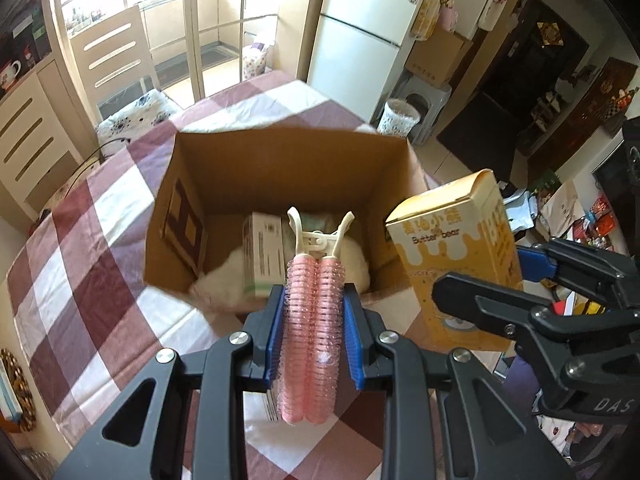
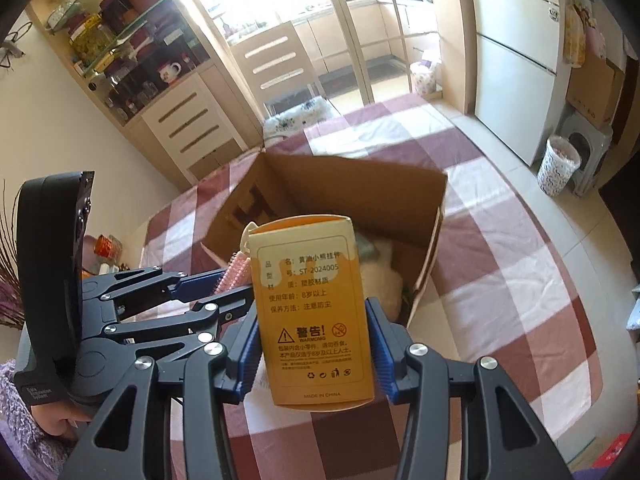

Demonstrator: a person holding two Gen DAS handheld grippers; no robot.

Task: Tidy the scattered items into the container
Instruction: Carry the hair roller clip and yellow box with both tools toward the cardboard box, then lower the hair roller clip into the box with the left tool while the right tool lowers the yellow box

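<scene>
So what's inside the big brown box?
Inside the cardboard box lie a small white-and-green carton and something white and fluffy, with a greenish thing partly showing. The pink hair clip and yellow box cover the rest.

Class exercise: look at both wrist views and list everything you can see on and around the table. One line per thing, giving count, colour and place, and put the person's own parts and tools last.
Cardboard box: one, brown, open on the table.
Tablecloth: one, maroon and white check, covering the table.
Small carton: one, white and green, inside the cardboard box.
Fluffy item: one, white, inside the cardboard box.
Hair roller clip: one, pink with cream handles, in the left claw.
Butter bear box: one, yellow, in the right claw.
Fridge: one, white, beyond the table.
Chair: one, pale wood, at the far side.
Left claw: black with blue pads, shut on the clip.
Right claw: black with blue pads, shut on the box.
</scene>
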